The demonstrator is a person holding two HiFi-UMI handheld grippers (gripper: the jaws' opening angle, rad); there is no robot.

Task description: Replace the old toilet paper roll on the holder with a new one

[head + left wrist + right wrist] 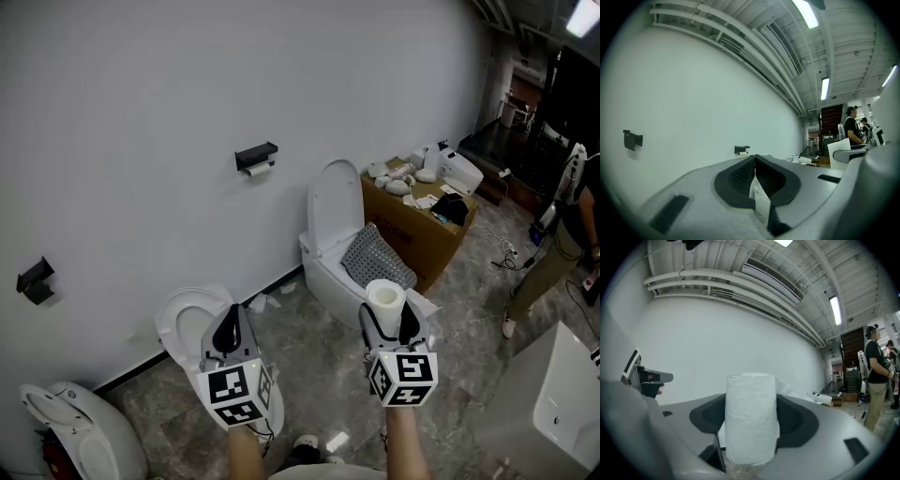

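Observation:
A black paper holder [255, 155] hangs on the white wall with a small, nearly used-up roll [260, 170] under it; it also shows far off in the left gripper view as the holder [742, 149]. My right gripper [386, 317] is shut on a full white toilet roll [384, 298], which stands upright between the jaws [751, 420]. My left gripper [228, 330] is level beside it, well short of the wall. Its pads [754, 164] are pressed together with nothing held.
A second black wall fitting [35, 279] is at the left. Toilets stand along the wall: one [330, 234] under the holder, one [187, 323] ahead of my left gripper, one [66, 422] lower left. A cardboard box [417, 225] and a person [562, 244] are at the right.

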